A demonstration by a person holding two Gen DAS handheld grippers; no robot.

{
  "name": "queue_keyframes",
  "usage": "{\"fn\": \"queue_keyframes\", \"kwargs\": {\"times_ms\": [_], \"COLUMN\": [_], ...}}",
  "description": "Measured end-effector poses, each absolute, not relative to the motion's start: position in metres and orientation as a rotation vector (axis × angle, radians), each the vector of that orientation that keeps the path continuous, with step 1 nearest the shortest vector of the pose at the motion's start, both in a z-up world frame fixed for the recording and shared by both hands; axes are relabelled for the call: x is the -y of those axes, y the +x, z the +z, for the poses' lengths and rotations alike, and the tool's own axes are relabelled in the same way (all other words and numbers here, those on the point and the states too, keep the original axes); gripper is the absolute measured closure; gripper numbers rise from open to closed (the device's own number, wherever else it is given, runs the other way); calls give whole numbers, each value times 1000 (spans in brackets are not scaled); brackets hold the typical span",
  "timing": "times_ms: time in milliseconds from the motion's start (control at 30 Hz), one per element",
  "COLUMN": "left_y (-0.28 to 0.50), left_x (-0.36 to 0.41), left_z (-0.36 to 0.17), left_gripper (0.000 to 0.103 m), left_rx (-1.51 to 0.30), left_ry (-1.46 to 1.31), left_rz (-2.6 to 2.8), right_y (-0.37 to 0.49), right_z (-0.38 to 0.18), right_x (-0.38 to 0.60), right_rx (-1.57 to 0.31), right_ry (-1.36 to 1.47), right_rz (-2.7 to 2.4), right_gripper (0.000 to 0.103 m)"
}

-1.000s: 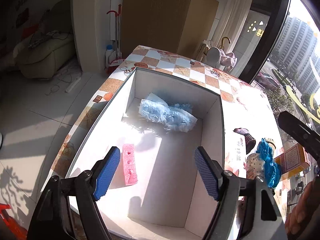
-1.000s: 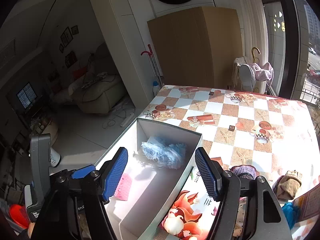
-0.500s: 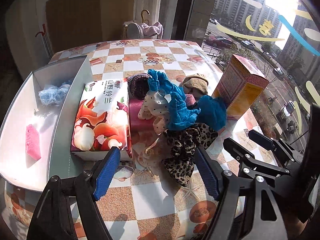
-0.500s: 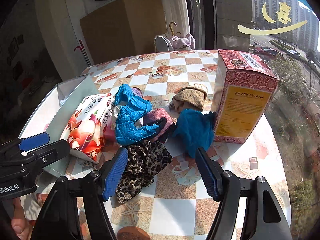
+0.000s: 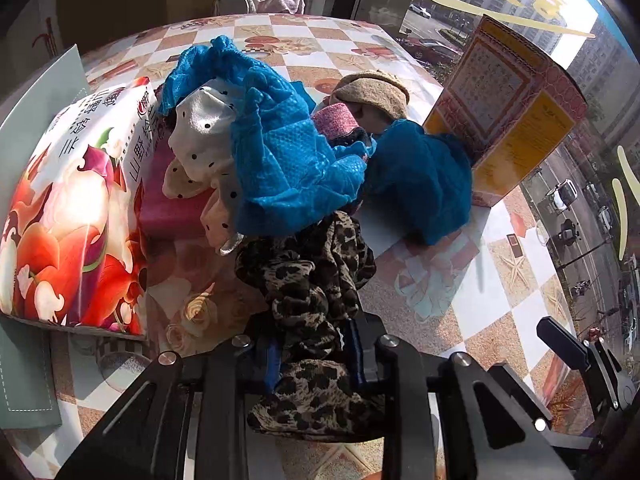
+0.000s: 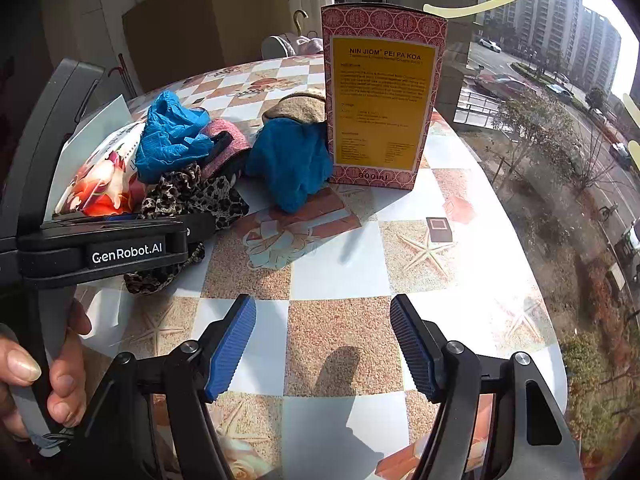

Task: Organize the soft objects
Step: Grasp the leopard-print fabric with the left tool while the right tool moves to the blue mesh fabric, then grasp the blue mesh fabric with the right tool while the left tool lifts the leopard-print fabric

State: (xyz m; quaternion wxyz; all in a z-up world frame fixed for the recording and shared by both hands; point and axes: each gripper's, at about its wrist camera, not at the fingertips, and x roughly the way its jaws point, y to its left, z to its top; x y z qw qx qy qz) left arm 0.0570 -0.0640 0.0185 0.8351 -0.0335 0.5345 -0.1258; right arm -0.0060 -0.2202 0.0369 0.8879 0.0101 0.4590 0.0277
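Observation:
A heap of soft things lies on the checked table (image 6: pixel 340 264). It holds a leopard-print cloth (image 5: pixel 308 280), a blue mesh cloth (image 5: pixel 288 160), a teal cloth (image 5: pixel 416 184), a white dotted cloth (image 5: pixel 204 128), a pink knit band (image 5: pixel 334 120) and a brown knit piece (image 5: pixel 372 88). My left gripper (image 5: pixel 316 360) is closing, and its blue pads squeeze the near end of the leopard-print cloth (image 6: pixel 192 196). My right gripper (image 6: pixel 322 344) hangs open over bare table, right of the heap, with nothing between its fingers.
A flowered tissue pack (image 5: pixel 72 208) lies left of the heap, against the wall of a white box (image 5: pixel 40 92). A tall red and yellow carton (image 6: pixel 380 96) stands behind the teal cloth. A hand (image 6: pixel 60 380) grips the left gripper's handle. The table's edge curves at the right.
Both grippers swung from over the white box to the heap and came lower. The left jaws went from wide open to closed around the leopard-print cloth. The right jaws kept their width.

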Motion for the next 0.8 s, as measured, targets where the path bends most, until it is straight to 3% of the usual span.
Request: {"fn": "queue_keyframes", "kwargs": {"times_ms": [267, 800], "left_y": [-10, -12], "left_x": [5, -5], "left_z": [33, 20], "left_gripper": [74, 70], "left_rx": [-1107, -1096], "left_ry": [-74, -51], "left_rz": [-209, -169], "right_y": [-5, 102], "right_z": [41, 87], "right_x": [201, 115], "right_rx": [-927, -871], "right_ry": [-9, -37], "right_rz": [126, 359], "right_gripper": [32, 32]}}
